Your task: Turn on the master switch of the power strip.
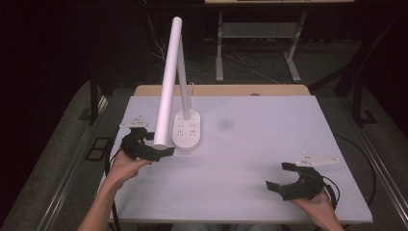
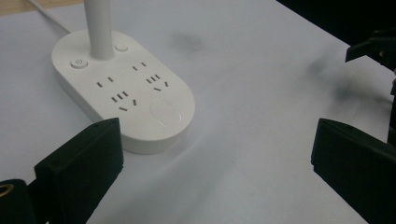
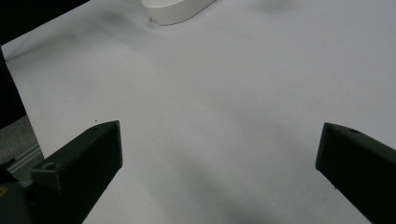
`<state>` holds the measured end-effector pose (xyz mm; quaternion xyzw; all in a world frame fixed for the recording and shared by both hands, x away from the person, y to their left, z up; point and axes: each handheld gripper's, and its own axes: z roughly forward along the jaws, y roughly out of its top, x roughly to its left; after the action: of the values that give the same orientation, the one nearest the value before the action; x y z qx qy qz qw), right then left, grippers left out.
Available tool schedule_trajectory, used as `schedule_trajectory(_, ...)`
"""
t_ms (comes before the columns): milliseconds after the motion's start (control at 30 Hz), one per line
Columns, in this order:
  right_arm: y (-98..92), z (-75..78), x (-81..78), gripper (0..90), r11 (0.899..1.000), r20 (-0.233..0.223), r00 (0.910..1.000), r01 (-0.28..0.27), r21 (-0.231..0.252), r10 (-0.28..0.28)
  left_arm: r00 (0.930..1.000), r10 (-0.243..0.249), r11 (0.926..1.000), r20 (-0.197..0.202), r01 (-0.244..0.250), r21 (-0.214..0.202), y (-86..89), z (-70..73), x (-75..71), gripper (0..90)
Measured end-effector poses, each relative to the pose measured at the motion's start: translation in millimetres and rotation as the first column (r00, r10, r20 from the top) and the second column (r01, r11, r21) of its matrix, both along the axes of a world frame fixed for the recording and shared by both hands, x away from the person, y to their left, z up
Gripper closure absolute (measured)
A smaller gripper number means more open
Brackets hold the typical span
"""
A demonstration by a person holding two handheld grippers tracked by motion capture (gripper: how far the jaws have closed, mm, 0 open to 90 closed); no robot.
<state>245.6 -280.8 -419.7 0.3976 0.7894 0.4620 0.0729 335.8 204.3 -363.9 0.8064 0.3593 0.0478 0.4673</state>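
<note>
item: desk lamp [image 1: 168,82], white, rigid smooth plastic, likely top-heavy; best held at its socket base [image 2: 126,88]. my left gripper [image 1: 153,150] released nearby, right gripper [image 1: 285,179] released.

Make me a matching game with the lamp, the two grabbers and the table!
Things:
1. lamp base
2. left gripper
3. right gripper
4. table

Descriptions:
A. open, far from the lamp, near the table's front right corner
B. white oval with sockets and a power button
C. open, right beside the lamp
D. pale grey flat top, with a wooden strip along the back

Pairs: 1-B, 2-C, 3-A, 4-D
</note>
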Motion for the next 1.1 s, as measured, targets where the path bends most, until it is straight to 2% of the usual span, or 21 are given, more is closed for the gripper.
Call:
schedule_trajectory(333,-0.6,0.1,-0.4,0.0,1.0,-0.002,1.0,0.003,0.003,-0.003,0.9998,0.02,0.9997,-0.008,-0.02,0.015,2.8,6.2,14.9,2.1)
schedule_trajectory(1100,-3.6,0.1,-0.8,0.0,1.0,0.006,1.0,0.005,0.002,-0.005,0.999,0.031,0.9964,-0.034,-0.028,0.08,4.2,17.7,49.9,4.2)
